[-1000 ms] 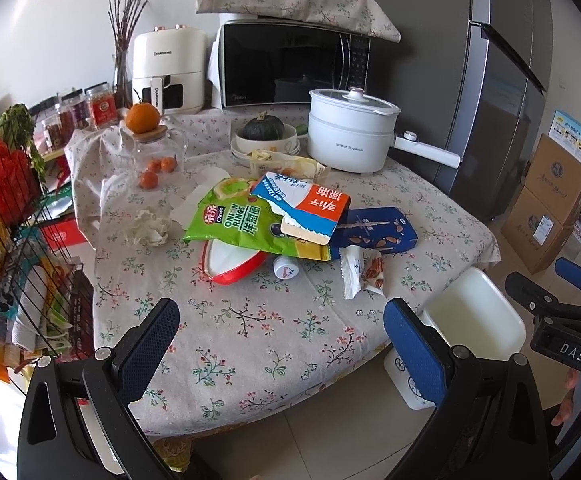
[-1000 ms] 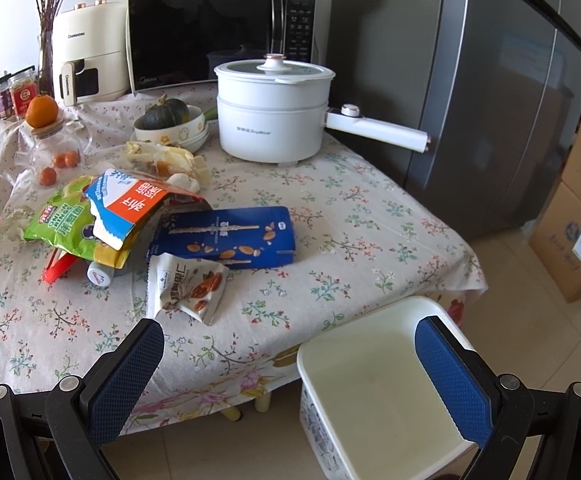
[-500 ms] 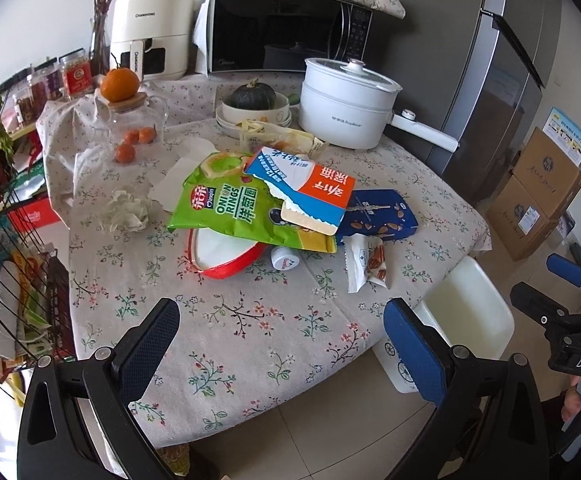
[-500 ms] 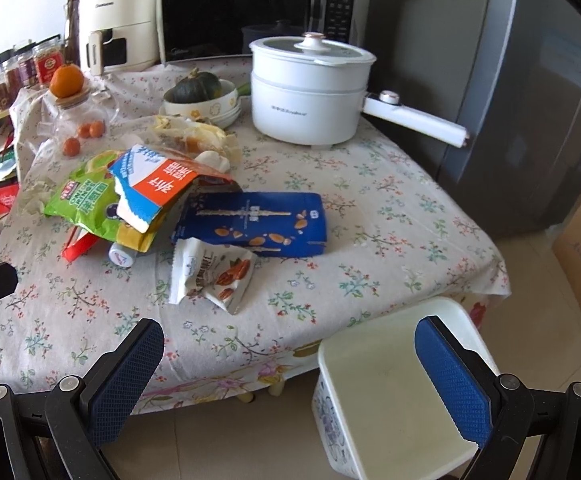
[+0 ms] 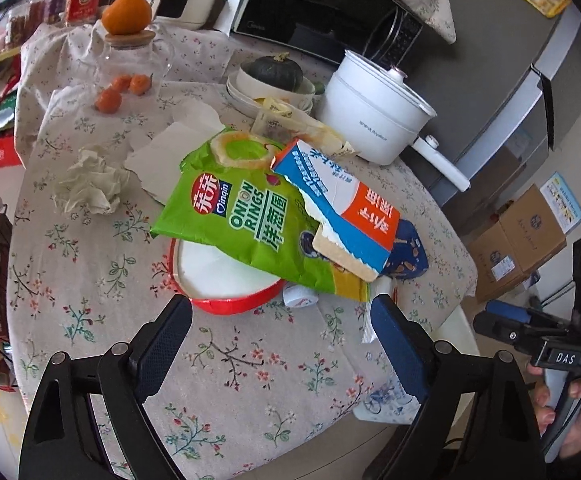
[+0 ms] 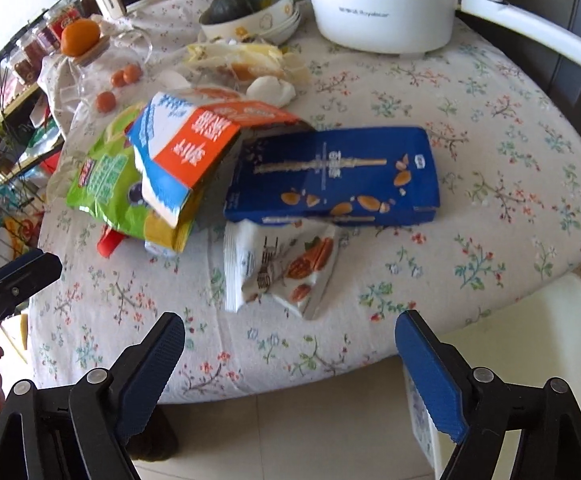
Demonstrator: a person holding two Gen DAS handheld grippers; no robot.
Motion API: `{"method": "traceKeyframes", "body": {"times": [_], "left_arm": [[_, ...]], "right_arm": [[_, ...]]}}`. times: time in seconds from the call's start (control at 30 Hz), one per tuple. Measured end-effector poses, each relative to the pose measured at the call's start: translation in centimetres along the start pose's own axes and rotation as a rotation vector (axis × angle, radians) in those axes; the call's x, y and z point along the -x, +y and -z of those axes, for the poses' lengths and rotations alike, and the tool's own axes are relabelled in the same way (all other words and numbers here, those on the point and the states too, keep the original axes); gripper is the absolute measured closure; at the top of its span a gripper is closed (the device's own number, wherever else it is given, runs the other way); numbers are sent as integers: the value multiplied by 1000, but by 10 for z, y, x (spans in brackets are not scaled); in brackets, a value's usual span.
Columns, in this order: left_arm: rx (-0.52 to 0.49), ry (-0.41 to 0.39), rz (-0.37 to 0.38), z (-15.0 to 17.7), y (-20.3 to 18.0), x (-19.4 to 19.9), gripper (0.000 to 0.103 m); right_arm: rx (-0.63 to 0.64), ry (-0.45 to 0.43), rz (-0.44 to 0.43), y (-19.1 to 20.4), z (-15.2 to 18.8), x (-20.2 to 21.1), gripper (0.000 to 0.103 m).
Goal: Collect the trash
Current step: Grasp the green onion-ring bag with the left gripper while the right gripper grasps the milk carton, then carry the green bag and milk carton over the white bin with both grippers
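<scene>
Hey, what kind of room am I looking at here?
Most likely a home kitchen or dining corner. A black microwave oven and a tall grey refrigerator stand behind a table with a floral tablecloth, which holds a white electric cooking pot and snack wrappers.

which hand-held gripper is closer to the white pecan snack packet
Right. The right hand-held gripper hangs just short of the white pecan packet; the left hand-held gripper faces the red lid beside it.

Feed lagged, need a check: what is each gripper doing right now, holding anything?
Left gripper: jaws wide but closing, empty, above the tablecloth.
Right gripper: jaws wide but closing, empty, short of the nut wrapper.
</scene>
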State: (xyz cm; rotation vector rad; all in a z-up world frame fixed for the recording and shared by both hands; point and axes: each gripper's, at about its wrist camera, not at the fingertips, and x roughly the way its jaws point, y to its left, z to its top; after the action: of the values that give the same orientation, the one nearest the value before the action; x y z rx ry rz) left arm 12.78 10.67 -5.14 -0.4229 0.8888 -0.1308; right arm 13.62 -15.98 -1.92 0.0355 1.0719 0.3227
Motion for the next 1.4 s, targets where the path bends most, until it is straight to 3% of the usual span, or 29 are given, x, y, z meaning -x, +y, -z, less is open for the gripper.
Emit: {"method": "traceKeyframes", "body": {"times": [0.13, 0.27, 0.33, 0.4, 0.53, 0.63, 0.7, 0.9, 1.07, 1.2, 1.4], "left_arm": [[159, -31, 36, -16, 17, -25, 25], [302, -35, 87, -20, 29, -47, 40], [342, -38, 107, -19, 31, -52, 82], [363, -45, 112, -19, 31, -53, 84], [359, -63, 141, -20, 24, -41, 98], [326, -94, 168, -22, 16, -19, 102], [303, -110, 180, -23, 10, -4, 102], [251, -162, 189, -15, 7, 43, 102], [199, -210, 142, -7, 12, 79, 102], [120, -271, 93, -8, 13, 105, 102], [67, -300, 16, -6, 28, 129, 102]], "right_arm": [[10, -48, 36, 0, -16, -1, 13], [-35, -34, 2, -4, -25, -15, 14], [-49, -25, -11, -3, -28, -22, 16], [-55, -27, -16, -2, -29, -26, 16], [-66, -27, -26, -3, -32, -28, 16], [-70, -21, -18, -5, -30, -31, 18], [-72, 5, -25, -6, -28, -37, 26], [-110, 51, -78, -4, -21, -52, 28], [-147, 57, -117, -4, -22, -61, 28], [-114, 15, -68, 8, -27, -55, 28], [97, -16, 69, 60, -16, -63, 26]]}}
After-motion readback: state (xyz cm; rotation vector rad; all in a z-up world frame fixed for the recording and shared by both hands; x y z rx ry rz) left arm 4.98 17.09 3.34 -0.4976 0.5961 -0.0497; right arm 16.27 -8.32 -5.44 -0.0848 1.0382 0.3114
